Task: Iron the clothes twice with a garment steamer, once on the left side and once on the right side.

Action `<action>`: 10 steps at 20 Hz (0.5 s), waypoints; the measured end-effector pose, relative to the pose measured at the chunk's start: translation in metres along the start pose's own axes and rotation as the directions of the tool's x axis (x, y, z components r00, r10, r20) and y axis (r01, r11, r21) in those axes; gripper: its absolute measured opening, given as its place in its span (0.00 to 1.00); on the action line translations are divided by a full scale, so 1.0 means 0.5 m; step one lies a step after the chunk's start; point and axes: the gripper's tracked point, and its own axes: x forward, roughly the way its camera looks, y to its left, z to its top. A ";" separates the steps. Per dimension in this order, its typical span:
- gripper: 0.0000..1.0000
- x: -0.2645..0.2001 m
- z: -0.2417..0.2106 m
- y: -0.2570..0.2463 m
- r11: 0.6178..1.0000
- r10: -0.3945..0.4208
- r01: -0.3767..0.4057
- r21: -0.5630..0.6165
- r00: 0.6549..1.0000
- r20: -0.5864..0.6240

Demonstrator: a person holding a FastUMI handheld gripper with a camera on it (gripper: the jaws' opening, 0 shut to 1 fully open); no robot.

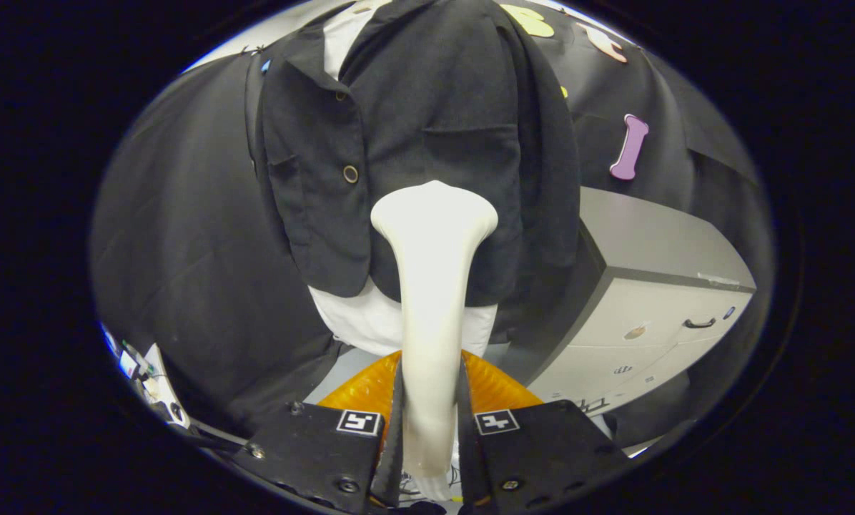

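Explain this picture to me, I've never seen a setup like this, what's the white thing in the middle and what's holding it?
The camera sits on hand-held tongs that a person carries, and it looks forward along their two fingers. Those fingers are closed on the handle of a white garment steamer, whose wide head points away from the camera at a dark jacket. The jacket hangs over a white shirt, with the steamer head around its lower middle. Something orange sits just behind the fingers; I can't tell what it is. Beside the clothes stands a pale cabinet with drawers.
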 end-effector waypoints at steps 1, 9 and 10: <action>0.35 -0.022 0.009 0.009 1.000 -0.001 0.001 0.001 1.000 0.009; 0.35 -0.147 0.134 0.082 0.999 0.033 -0.033 -0.006 0.985 0.169; 0.35 -0.166 0.152 0.097 0.999 0.041 -0.041 -0.008 0.980 0.193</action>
